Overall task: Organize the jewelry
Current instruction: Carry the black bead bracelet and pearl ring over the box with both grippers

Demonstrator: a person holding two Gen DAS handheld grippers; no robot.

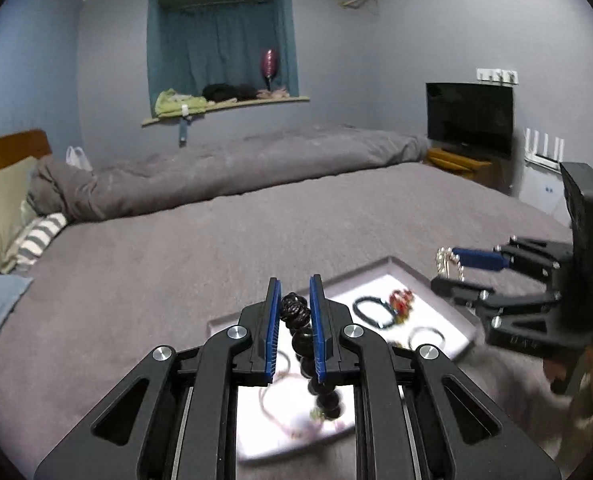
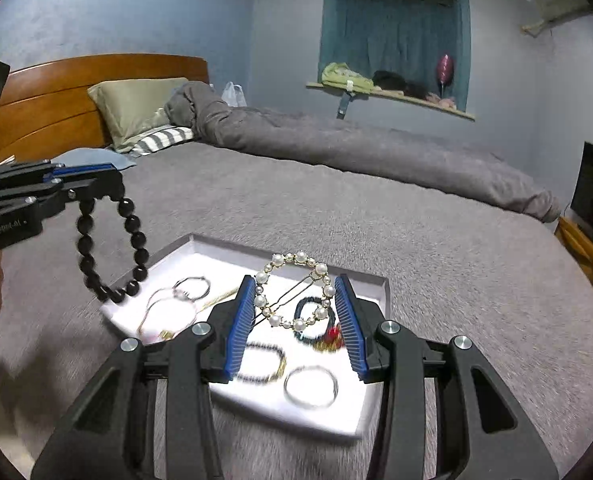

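Note:
My left gripper (image 1: 294,312) is shut on a black bead bracelet (image 1: 302,340) and holds it above the white tray (image 1: 436,280); the bracelet hangs as a loop in the right wrist view (image 2: 112,248) under the left gripper (image 2: 92,188). My right gripper (image 2: 296,312) is shut on a pearl ring hair clip (image 2: 294,292) above the tray (image 2: 376,280); it also shows in the left wrist view (image 1: 450,268) holding the pearl clip (image 1: 448,262). In the tray lie a dark hair tie (image 2: 310,316), a red charm (image 2: 332,336), a silver bangle (image 2: 310,386), a dark chain (image 2: 262,362) and thin rings (image 2: 192,288).
The tray sits on a grey bedspread (image 2: 416,232). A rolled grey duvet (image 2: 356,148) lies along the far side. Pillows (image 2: 136,108) and a wooden headboard (image 2: 56,100) are at the left. A TV (image 1: 470,118) stands on a wooden stand right of the bed.

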